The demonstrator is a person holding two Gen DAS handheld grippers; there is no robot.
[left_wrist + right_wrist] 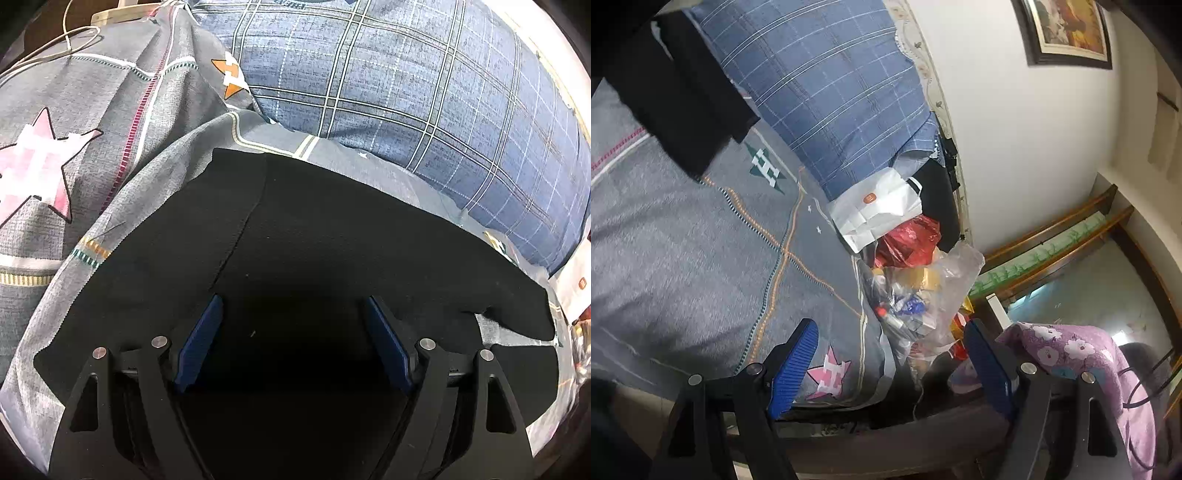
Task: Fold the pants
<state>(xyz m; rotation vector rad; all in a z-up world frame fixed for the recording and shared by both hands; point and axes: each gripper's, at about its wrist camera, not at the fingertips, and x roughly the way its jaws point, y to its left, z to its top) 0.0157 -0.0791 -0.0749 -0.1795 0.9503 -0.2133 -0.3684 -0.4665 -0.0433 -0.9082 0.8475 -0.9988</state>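
**Pants flat on the bed, both grippers released**

Black pants [314,236] lie spread on the grey bedspread [74,177], beside a blue plaid pillow [424,92]. Left gripper [293,339] hovers spread above them; right gripper [892,365] gapes empty near the bed's edge.

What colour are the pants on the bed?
Plain black pants, clearest in the left wrist view.

Open-fingered right tool [888,326] over grey bedspread [683,251], black pants [683,99] beyond
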